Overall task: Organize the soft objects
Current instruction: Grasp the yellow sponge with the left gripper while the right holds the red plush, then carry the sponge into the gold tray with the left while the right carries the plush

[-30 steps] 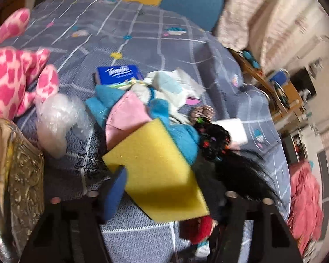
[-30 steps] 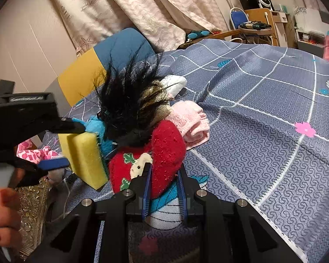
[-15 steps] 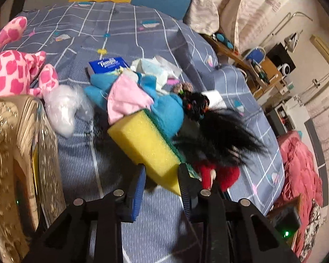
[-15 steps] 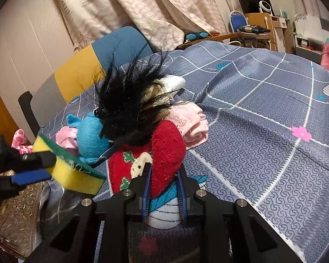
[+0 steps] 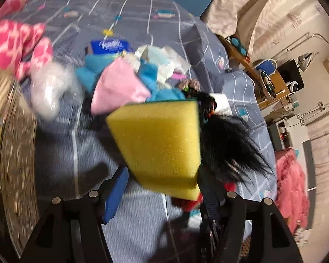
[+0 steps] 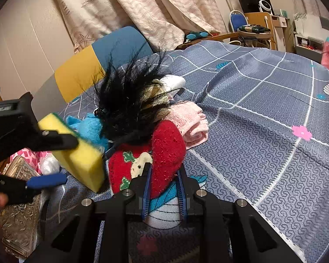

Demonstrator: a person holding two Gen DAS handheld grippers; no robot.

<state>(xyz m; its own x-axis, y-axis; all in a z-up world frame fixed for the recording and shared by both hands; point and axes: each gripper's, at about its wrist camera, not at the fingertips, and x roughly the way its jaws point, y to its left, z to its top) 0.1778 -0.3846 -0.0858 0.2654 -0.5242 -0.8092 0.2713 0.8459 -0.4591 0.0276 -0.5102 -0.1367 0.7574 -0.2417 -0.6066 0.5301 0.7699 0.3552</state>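
Grey-blue grid-patterned bedspread (image 5: 125,17) fills the left wrist view, with curtains and a cluttered desk off to the right. Half a second ago the left gripper (image 5: 164,188) had its jaws clenched narrowly on the yellow sponge (image 5: 160,144); now the jaws stand wide apart and the sponge sits between them, turned so its broad yellow face shows, its green scouring side at the top edge. Whether either pad touches it cannot be told. Behind it lie the pink cloth (image 5: 118,92), blue plush (image 5: 92,70), a clear plastic bag (image 5: 48,92) and a blue tissue pack (image 5: 109,46); a pink spotted toy (image 5: 13,43) and an ornate gold tin (image 5: 13,153) sit at left, all motion-blurred.

From the right wrist view, the bedspread (image 6: 263,131) runs back to a blue and yellow cushion (image 6: 103,59). The right gripper (image 6: 163,188) stays clenched on the red Christmas sock (image 6: 151,155), unchanged, with black feathery hair (image 6: 131,105) and a rolled pink towel (image 6: 190,122) behind. The left gripper (image 6: 54,160) has risen at left, its upper finger lying over the sponge (image 6: 76,153), its lower blue pad apart from it.
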